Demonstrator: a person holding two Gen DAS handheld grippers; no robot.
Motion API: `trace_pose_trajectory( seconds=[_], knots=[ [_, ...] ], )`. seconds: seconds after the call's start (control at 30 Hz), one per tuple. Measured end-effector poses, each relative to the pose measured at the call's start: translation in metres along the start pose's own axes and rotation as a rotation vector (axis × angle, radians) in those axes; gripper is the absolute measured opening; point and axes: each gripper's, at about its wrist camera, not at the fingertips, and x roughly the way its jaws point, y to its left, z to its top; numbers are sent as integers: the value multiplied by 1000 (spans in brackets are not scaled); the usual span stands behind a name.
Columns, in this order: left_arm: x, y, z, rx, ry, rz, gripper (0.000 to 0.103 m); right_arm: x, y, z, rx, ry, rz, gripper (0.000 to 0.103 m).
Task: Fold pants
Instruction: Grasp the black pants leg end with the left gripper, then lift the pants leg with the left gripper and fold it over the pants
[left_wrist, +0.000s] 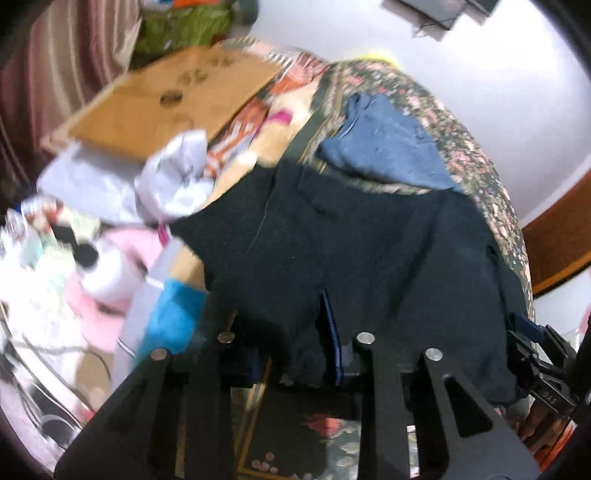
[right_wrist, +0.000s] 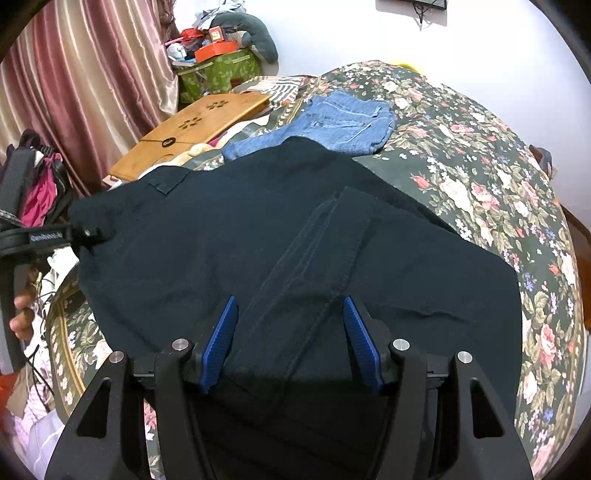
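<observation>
Both hand-held grippers | left (left_wrist: 295, 362) clamps black pants (right_wrist: 258, 236) | right (right_wrist: 290, 343) half-open astride them

— What lies on the bed? The black pants (right_wrist: 229, 236): matt woven cloth with stitched seams, on a floral printed cloth bedspread (right_wrist: 480, 177).

— Behind them? Blue jeans (right_wrist: 343, 125) of faded denim, a smooth wooden lap tray (right_wrist: 192, 133), and a satin-sheened curtain (right_wrist: 81, 92). The gripper pads (right_wrist: 221, 343) are ribbed blue plastic.
</observation>
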Motion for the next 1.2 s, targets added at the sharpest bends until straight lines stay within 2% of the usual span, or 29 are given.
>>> trace_pose_trajectory(
  seconds=[0.2, 0.4, 0.53, 0.67, 0.8, 0.87, 1.0, 1.2],
  knots=[
    [-48, -43, 24, 132, -114, -34, 24, -26, -15, -1, 9, -77, -46, 56],
    [-84, -99, 35, 279, -224, -47, 22, -55, -55, -9, 76, -128, -104, 56],
    [-96, -134, 39, 333, -249, -74, 21, -67, -84, -25, 132, -130, -132, 56],
    [-96, -168, 42, 366, -234, -110, 19, -66, -106, -48, 194, -95, -102, 56],
    [-93, -204, 40, 401, -208, -158, 19, -45, -115, -73, 230, -15, -26, 56],
    [-90, -226, 37, 416, -193, -185, 18, -44, -117, -81, 254, -48, -1, 57],
    [-75, -269, 34, 420, -118, -272, 18, -47, -120, -81, 266, -48, 27, 57],
    [-54, -335, 23, 490, -85, -335, 18, -46, -122, -84, 267, -63, 50, 57]
  ],
)
